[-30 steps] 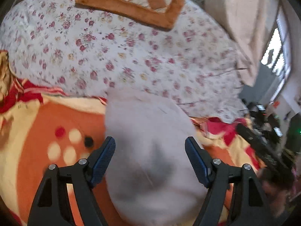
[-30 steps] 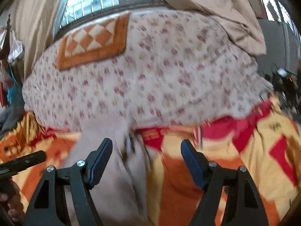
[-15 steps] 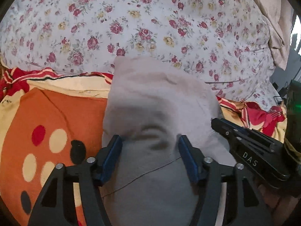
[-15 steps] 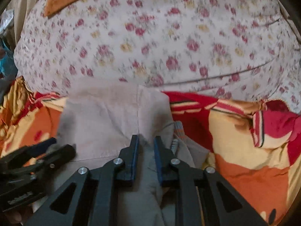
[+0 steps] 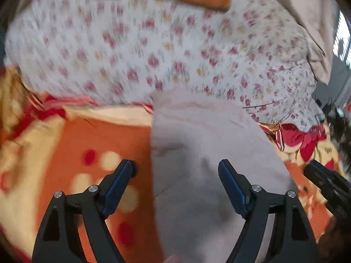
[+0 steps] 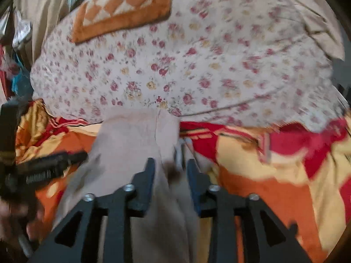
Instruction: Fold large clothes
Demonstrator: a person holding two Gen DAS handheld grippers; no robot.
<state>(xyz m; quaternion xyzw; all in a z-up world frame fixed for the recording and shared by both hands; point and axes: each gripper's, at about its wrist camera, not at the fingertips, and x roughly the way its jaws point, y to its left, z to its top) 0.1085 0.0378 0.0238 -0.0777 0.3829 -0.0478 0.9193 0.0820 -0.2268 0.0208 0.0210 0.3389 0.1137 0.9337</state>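
In the left wrist view the left gripper (image 5: 176, 171) sits at the bottom centre of the frame with its jaws wide and opening; the blue pads (image 5: 230, 184) stand clear on either side of the pale grey garment (image 5: 208, 140), pressing on nothing. In the right wrist view the right gripper (image 6: 171, 167) is at lower centre, jaws narrower but opening too. A ridge of the same garment (image 6: 136, 140) runs up between them, and through the blur I cannot tell whether a pad touches it; it does not look pinched.

The garment lies as a long strip from the bottom of each frame up to mid-frame, on an orange, red and yellow blanket (image 5: 70, 135), its far end touching a floral quilt (image 5: 153, 50). An orange checked cushion (image 6: 122, 11) lies on the quilt at upper left of the right view.

The cloth looks soft, limp and light, with a matte, slightly fuzzy surface unlikely to slip. It will sag and crease when lifted, so I judge the near edge corners, or the seam line in the right view, the best holds.

Small pale markings on the other gripper's body, at left in the right view, are too blurred to read.
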